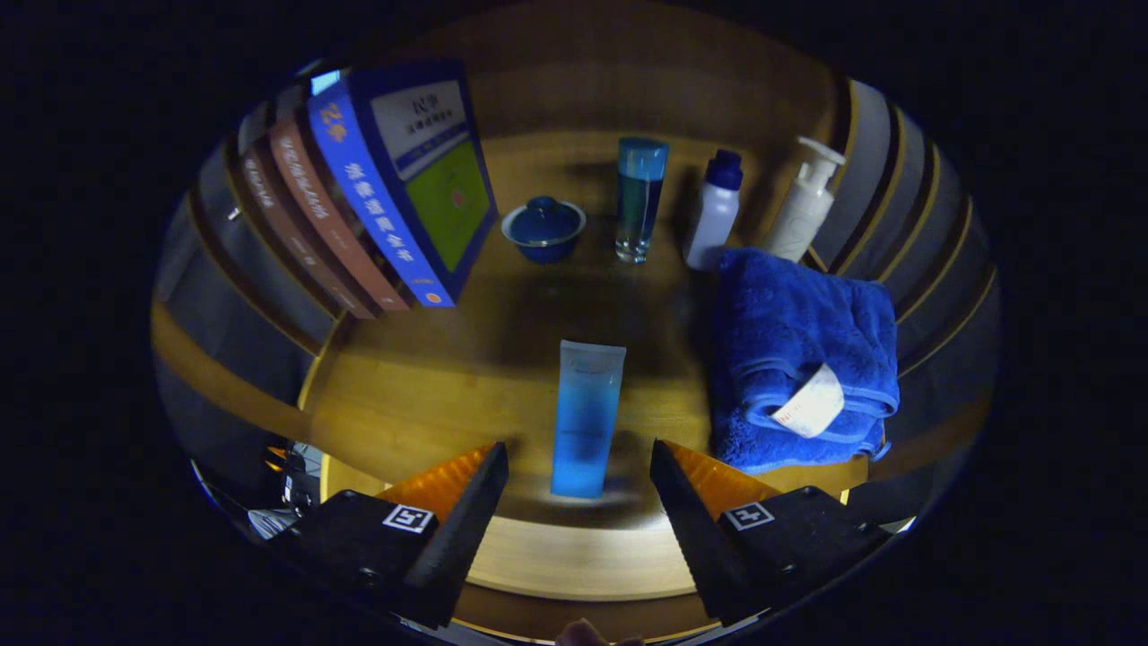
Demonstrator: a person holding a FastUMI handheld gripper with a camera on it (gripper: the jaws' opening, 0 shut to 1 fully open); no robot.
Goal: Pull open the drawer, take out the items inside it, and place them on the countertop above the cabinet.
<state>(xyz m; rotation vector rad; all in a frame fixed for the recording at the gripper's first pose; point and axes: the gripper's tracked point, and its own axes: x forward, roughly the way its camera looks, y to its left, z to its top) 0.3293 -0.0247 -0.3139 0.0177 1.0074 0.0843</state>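
- We see the gripper [578,467] with its two black wedge-shaped fingers [471,511] spread wide apart, pressing on nothing.
- A translucent blue squeeze tube [585,420] lies flat on the wooden countertop [430,395], its near end between the fingertips with a gap on each side, and its flat crimped end pointing away from us.
- Just beside the tube, on the right, we see a folded blue terry towel [798,350] with a white paper label on its near fold.
- Beyond the tube, along the back, stand a small blue lidded bowl [543,229], a tall clear glass with a blue top [640,199], a white bottle with a dark blue cap [714,211] and a white pump dispenser bottle [805,202].
- To the left, a row of upright books [359,197] leans, the nearest with a blue cover.
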